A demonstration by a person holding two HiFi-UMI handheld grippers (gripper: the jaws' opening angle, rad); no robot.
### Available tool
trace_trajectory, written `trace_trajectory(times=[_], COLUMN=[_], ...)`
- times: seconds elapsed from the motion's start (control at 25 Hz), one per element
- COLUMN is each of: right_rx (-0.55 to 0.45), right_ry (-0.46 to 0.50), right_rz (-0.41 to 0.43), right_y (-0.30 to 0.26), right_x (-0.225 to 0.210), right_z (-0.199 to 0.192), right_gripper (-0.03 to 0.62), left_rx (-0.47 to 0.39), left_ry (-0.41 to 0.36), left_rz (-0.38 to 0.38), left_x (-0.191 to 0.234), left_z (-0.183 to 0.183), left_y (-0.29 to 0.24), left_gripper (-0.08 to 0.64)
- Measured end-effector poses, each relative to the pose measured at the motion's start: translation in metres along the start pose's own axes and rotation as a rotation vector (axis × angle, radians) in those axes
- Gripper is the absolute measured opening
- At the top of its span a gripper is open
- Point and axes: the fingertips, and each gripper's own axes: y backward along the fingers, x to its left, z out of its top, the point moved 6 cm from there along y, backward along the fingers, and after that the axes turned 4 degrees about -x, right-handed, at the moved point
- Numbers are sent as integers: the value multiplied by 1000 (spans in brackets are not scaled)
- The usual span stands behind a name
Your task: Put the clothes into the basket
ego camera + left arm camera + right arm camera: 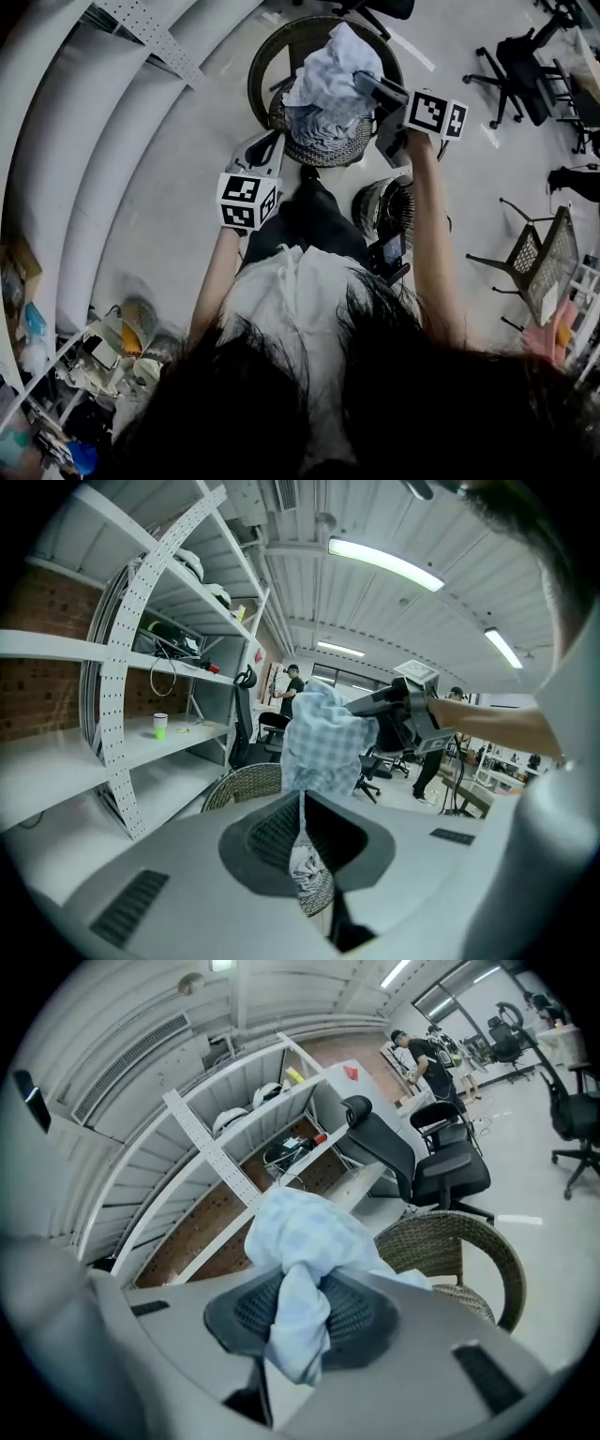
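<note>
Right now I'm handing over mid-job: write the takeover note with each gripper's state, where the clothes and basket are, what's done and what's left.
Right gripper: fingers shut on the pale blue checked garment, held in the air above the wicker chair.
Left gripper: fingers shut on a thin fold of fabric, apparently the same garment's lower edge.
Basket: on the floor by the person's right leg, beside the chair; contents unclear.
Done: garment gripped, hanging from the grippers.
Left: carry it over the basket, open both grippers, then check the chair for more clothes.
</note>
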Motion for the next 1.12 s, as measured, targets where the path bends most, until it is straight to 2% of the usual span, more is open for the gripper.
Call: trace_trajectory(times=[0.2,0.36,0.6,1.0,1.12], right_rx=[-107,-211,-370,-595,-676], right_ry=[-2,-41,-50,6,44], right_rz=[10,29,9,-168,-183], right_y=[36,77,153,335,392], right_x=[29,45,50,29,25], right_z=[16,33,58,44,41], right_gripper=[103,103,101,101,101], left_rx=[-5,-13,-30,7,15], left_ry=[-24,-42,-67,-98,-111], left_rz=[-63,-133,-233,-420,-467], left_x=[-15,-32,-65,-171,-204], left_z=[4,12,23,11,5], left_y=[12,8,-13,-44,-55], left_gripper=[22,22,22,21,22])
